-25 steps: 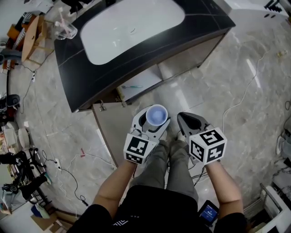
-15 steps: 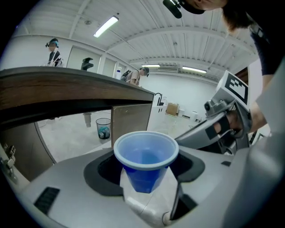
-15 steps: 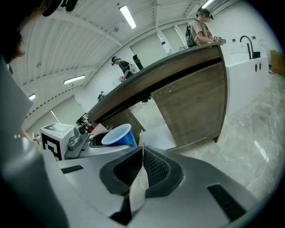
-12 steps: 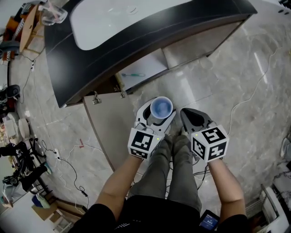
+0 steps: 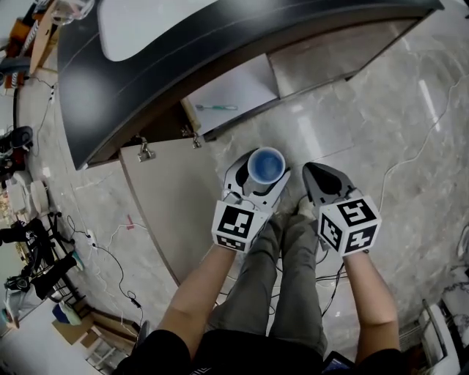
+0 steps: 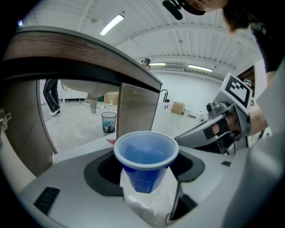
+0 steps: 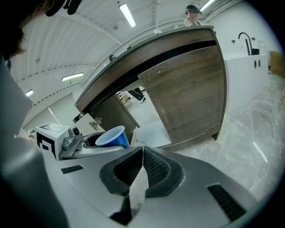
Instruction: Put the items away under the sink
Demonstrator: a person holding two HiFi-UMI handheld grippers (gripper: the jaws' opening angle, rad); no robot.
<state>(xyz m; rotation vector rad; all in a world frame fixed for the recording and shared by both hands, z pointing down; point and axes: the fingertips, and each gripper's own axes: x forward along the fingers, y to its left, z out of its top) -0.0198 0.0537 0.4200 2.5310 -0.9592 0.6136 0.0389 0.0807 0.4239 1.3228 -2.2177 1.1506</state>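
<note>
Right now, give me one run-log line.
left tool: shut on blue cup, upright | right tool: shut, empty | cabinet door: open | toothbrush: on cabinet shelf | cup not yet stowed

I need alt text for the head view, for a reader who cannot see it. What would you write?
Seen from above, a person's left tongs hold an upright blue cup and the right tongs are shut and empty, in front of an open cabinet under a dark countertop with a white sink. A toothbrush lies on the cabinet's white shelf.
</note>
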